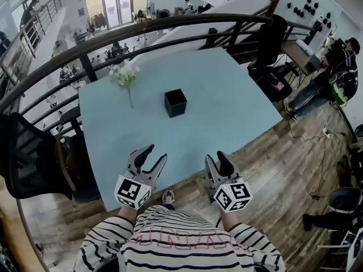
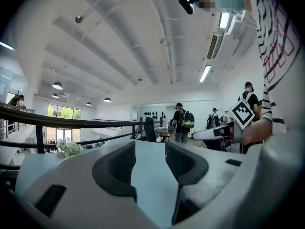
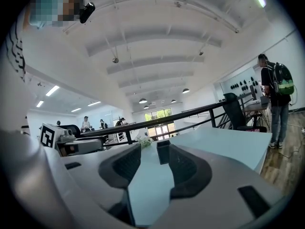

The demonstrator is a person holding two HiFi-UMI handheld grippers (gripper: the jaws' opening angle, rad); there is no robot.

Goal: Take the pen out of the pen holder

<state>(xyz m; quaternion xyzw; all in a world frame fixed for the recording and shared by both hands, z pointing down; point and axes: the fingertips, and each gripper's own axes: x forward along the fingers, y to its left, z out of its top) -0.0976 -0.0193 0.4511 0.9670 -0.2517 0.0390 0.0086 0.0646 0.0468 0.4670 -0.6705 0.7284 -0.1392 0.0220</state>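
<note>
Holder (image 1: pixel 175 102): black, square, upright, about mid-worktop (image 1: pixel 238 95). We cannot make out the pen in it from any view.

We hold both grippers low over the near edge, well apart from the holder.

Left gripper (image 1: pixel 156 153): fingers spread, only bare worktop between them.

Right gripper (image 1: pixel 216 157): fingers spread too, gripping nothing. Its own view shows the holder far off, in line with the gap between the fingers.

White flowers (image 1: pixel 125 75) sit beyond the holder to its left, near the far edge. A dark railing (image 1: pixel 170 24) curves behind the worktop.
</note>
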